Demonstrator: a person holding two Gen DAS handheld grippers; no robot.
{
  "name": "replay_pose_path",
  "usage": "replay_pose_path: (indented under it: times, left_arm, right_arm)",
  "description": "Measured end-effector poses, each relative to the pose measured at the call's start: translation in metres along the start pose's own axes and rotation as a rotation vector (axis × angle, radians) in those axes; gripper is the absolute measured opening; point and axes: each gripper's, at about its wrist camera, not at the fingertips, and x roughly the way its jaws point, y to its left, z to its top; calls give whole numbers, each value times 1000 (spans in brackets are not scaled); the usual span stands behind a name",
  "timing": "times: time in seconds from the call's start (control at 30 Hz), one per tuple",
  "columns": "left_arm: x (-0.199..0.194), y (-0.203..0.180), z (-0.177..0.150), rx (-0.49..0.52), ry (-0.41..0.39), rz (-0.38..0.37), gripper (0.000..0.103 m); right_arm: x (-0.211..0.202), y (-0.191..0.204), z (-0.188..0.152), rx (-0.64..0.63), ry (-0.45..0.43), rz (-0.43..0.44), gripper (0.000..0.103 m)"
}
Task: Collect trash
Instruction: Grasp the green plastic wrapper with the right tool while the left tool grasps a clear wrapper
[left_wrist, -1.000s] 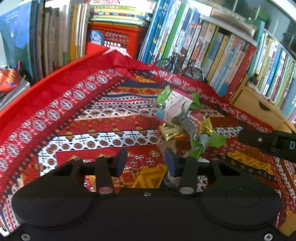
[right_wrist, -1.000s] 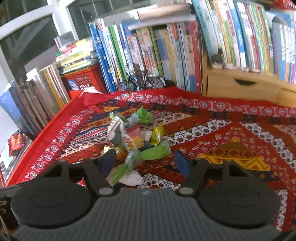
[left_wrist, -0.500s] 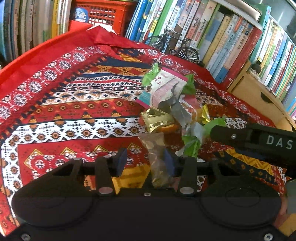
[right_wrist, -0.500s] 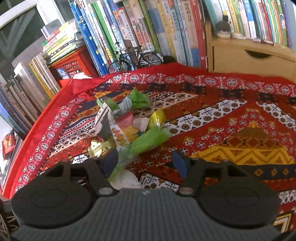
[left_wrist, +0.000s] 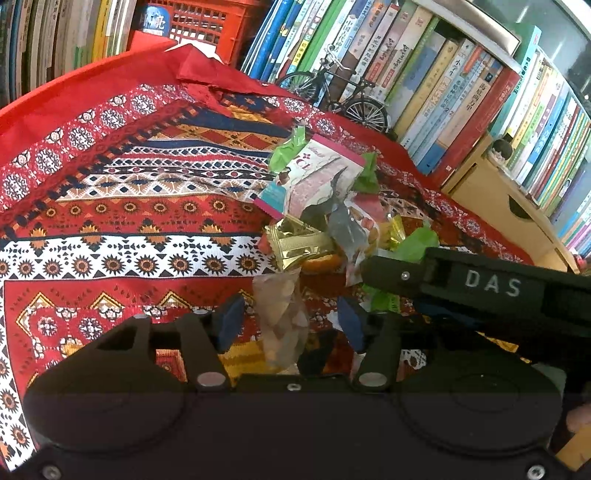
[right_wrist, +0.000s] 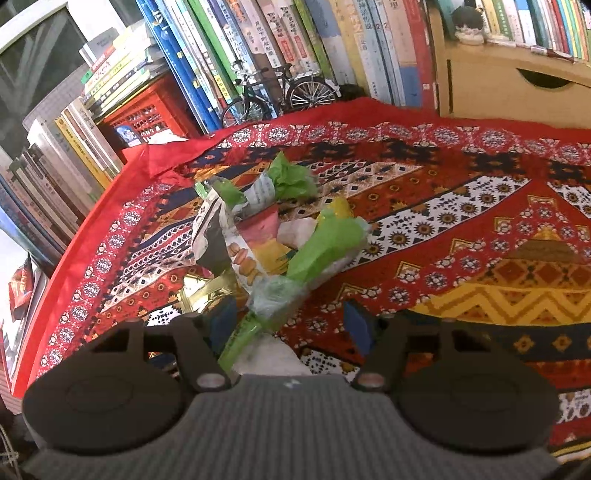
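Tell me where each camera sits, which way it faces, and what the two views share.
Left wrist: on the left gripper, looking forward and down at the wrapper pile; its own jaws and the right gripper show.
Right wrist: on the right gripper, looking down at the green wrapper; only its own jaws show.
Shared: the pile, patterned cloth, model bicycle, books.

A red patterned cloth carries a heap of crumpled wrappers, apparently resting directly on it.
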Motion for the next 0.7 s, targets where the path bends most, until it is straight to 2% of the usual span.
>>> replay_pose_path:
  times: [0.13, 0.2, 0.33, 0.7]
  left_arm:
    - [0, -1, -1, 10, 0, 3, 34]
    - [-1, 0, -1, 12, 5, 3, 20]
    - [-6, 0, -3, 20, -13, 18, 17]
    - [-20, 3, 0, 28, -54, 29, 14]
  right_arm:
    - [5, 2, 1, -14, 9, 13, 56]
    - [6, 3, 1, -15, 14, 28, 43]
    - [7, 5, 1, -11, 16, 48, 35]
    - [-9, 9, -1, -14, -17, 25, 27]
